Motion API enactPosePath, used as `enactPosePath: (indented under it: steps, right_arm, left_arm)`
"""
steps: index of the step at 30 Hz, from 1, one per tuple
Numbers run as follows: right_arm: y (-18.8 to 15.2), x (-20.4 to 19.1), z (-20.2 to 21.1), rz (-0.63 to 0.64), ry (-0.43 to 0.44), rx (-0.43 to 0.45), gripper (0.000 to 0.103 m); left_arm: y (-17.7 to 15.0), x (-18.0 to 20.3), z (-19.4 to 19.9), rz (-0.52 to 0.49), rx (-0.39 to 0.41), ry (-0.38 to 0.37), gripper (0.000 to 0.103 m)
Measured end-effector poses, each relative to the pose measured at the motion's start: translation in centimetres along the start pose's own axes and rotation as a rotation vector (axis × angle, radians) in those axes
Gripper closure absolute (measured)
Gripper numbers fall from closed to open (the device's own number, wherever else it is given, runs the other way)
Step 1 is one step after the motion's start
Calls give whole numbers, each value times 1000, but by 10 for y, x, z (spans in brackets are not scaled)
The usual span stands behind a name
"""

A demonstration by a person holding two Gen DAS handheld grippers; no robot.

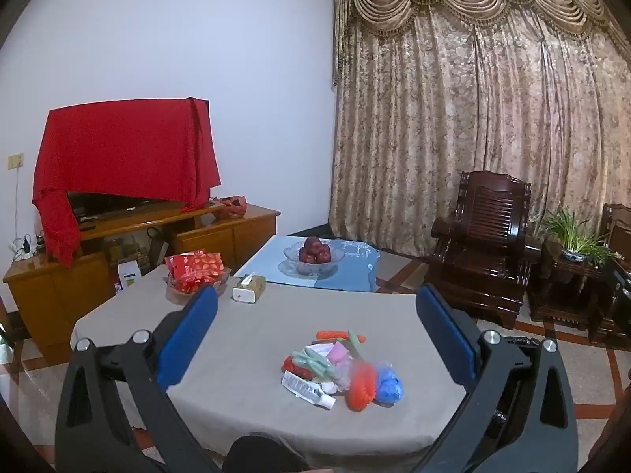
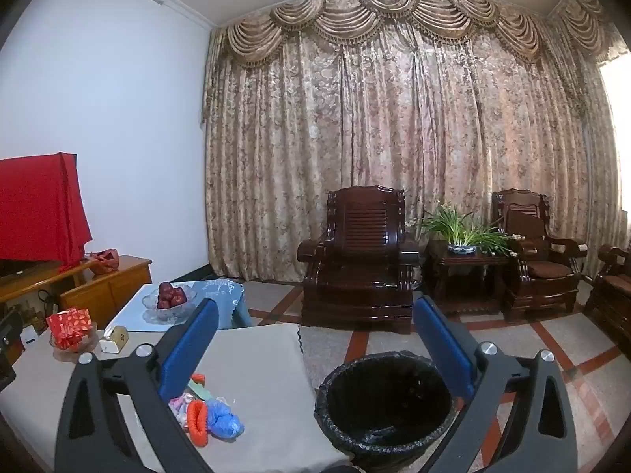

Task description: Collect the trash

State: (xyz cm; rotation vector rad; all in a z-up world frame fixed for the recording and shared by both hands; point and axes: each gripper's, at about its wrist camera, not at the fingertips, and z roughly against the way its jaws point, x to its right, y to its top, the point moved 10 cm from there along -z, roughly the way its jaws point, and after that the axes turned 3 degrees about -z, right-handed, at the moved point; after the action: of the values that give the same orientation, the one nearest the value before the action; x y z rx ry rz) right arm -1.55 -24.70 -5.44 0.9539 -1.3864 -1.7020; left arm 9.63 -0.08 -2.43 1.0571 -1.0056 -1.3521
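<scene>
— How's your light?
— Dim and bluish indoors; your right view has glare blown white beside the floral beige curtain [image 2: 394,149].
— Sharpness?
— Soft throughout; your fisheye bends edges, corners black.

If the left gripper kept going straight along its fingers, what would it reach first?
Most likely the pile of trash on the grey tablecloth. The left gripper is open, empty and tilted slightly down, with the pile framed between its blue pads. How far ahead the pile lies is hard to judge through the fisheye.
</scene>
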Motion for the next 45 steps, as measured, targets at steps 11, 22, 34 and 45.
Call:
enactPosePath:
  steps: [11,22,34,45]
  right_arm:
    - [1,1,0,-19,5,9,6]
    - [0,1,0,-24,8,5,6]
    - [0,0,0,-23,6,5,6]
    - [0,0,0,-22,6,6,6]
  left_arm:
    - [-1,-1,0,7,-10,1,5]
    - [-7,-5,-2,10,-14,3,5]
    - [-9,-5,-4,12,-16,4,5]
    - [-7,-9,-3,15,-17,3,5]
